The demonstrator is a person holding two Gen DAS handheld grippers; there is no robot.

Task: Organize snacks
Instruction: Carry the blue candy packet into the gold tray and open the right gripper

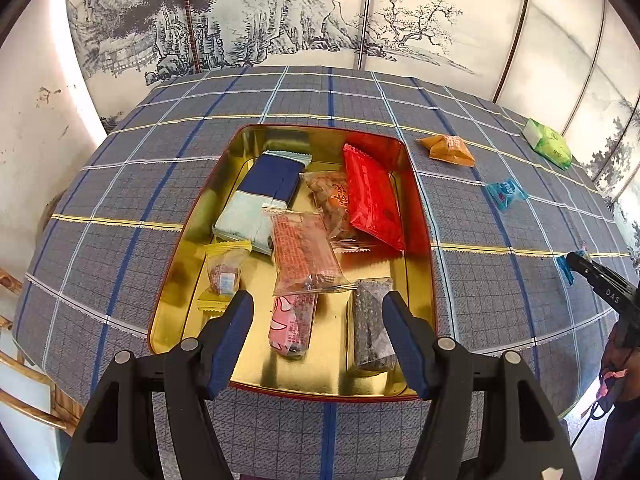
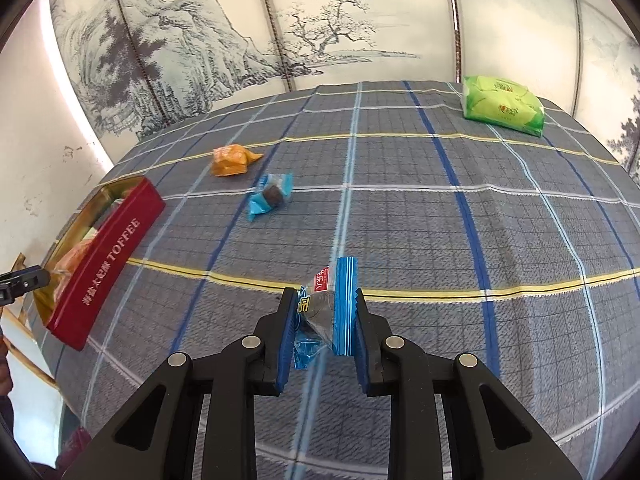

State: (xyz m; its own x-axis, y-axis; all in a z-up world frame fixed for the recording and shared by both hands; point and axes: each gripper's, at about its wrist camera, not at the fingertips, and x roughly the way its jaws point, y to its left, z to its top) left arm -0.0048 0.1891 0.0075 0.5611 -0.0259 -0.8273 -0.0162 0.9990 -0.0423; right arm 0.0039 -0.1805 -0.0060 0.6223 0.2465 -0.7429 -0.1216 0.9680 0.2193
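A red toffee tin (image 1: pixel 412 208) with a gold inside holds several snack packets, among them a red packet (image 1: pixel 374 200) and a clear red-printed packet (image 1: pixel 306 252). My left gripper (image 1: pixel 318 304) is open and empty above the tin's near end. My right gripper (image 2: pixel 322 312) is shut on a blue-and-clear snack packet (image 2: pixel 342 304), held above the cloth to the right of the tin (image 2: pixel 104 256). On the cloth lie an orange packet (image 2: pixel 232 159), a small blue candy (image 2: pixel 270 196) and a green packet (image 2: pixel 502 106).
The round table wears a grey plaid cloth (image 2: pixel 440 240). A painted folding screen (image 2: pixel 200 32) stands behind it. A bamboo chair (image 1: pixel 24 360) shows at the left table edge. The right gripper also shows in the left wrist view (image 1: pixel 600 280).
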